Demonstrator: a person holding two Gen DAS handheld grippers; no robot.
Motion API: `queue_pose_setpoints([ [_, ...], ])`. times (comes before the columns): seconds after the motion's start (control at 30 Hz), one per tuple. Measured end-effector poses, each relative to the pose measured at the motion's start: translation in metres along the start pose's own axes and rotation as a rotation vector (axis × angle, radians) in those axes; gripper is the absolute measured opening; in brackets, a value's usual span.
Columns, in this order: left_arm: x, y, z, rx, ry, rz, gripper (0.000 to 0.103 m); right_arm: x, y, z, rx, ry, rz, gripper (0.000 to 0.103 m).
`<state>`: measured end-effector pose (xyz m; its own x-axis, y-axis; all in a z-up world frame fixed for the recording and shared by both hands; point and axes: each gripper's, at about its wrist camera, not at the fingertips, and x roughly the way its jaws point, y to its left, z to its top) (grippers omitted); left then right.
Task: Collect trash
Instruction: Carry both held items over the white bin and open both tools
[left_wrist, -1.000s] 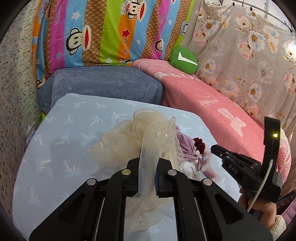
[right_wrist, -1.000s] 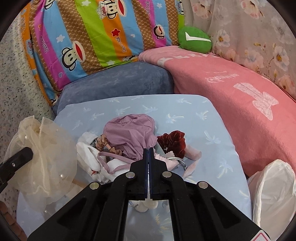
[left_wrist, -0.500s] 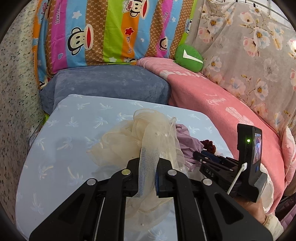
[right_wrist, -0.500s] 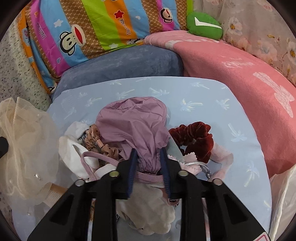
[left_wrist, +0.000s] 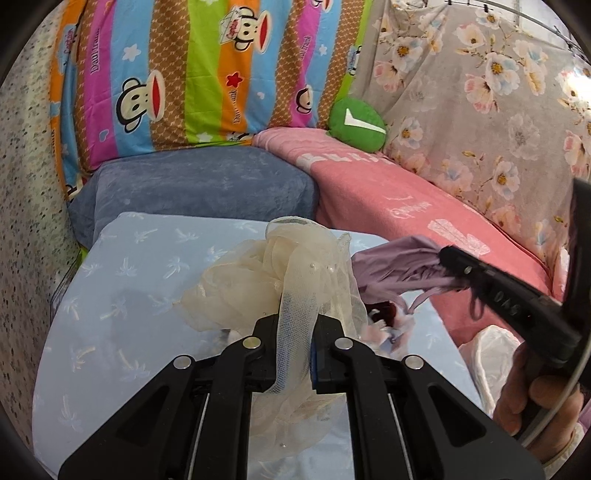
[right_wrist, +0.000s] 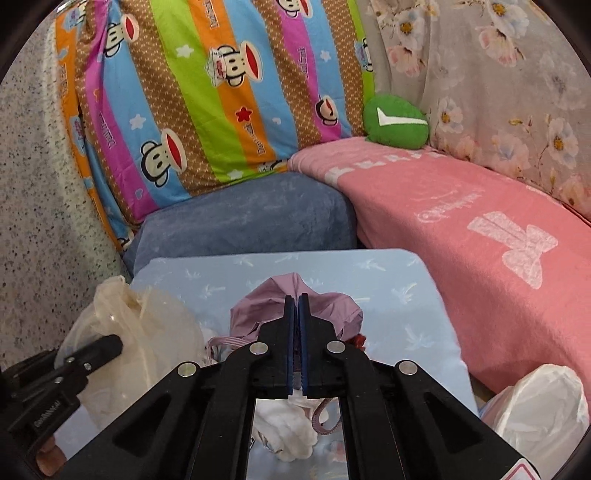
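My left gripper (left_wrist: 295, 321) is shut on a cream tulle mesh piece (left_wrist: 258, 280), held above the light blue cushion (left_wrist: 129, 295). My right gripper (right_wrist: 295, 306) is shut on a purple drawstring pouch (right_wrist: 321, 306) and holds it lifted; it also shows in the left wrist view (left_wrist: 399, 266). A dark red scrunchie (left_wrist: 382, 310) and white and pink bits (right_wrist: 291, 432) lie on the cushion under the pouch. The tulle also shows at the left of the right wrist view (right_wrist: 147, 332).
A white plastic bag (right_wrist: 543, 406) sits at the cushion's right edge. A grey-blue pillow (left_wrist: 199, 192), a pink blanket (left_wrist: 406, 206), a green round cushion (left_wrist: 356, 123) and a striped monkey pillow (left_wrist: 207, 74) lie behind. A speckled wall (left_wrist: 26, 221) is left.
My right gripper closed on the purple pouch and lifted it off the pile. My left gripper stayed shut on the tulle, raised slightly.
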<state>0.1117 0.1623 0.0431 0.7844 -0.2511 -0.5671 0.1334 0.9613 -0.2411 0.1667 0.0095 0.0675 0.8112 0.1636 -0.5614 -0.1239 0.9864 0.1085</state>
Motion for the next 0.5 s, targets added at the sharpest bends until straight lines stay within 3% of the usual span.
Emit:
queue_pose_setpoints([
  [0.23, -0.015, -0.044, 0.009, 0.052, -0.022, -0.074, 0.008, -0.074, -0.042, 0.019, 0.052, -0.109, -0.042, 0.002],
  [0.5, -0.021, -0.105, 0.012, 0.124, -0.027, -0.18, 0.009, -0.148, -0.112, 0.014, 0.123, -0.184, -0.142, 0.002],
])
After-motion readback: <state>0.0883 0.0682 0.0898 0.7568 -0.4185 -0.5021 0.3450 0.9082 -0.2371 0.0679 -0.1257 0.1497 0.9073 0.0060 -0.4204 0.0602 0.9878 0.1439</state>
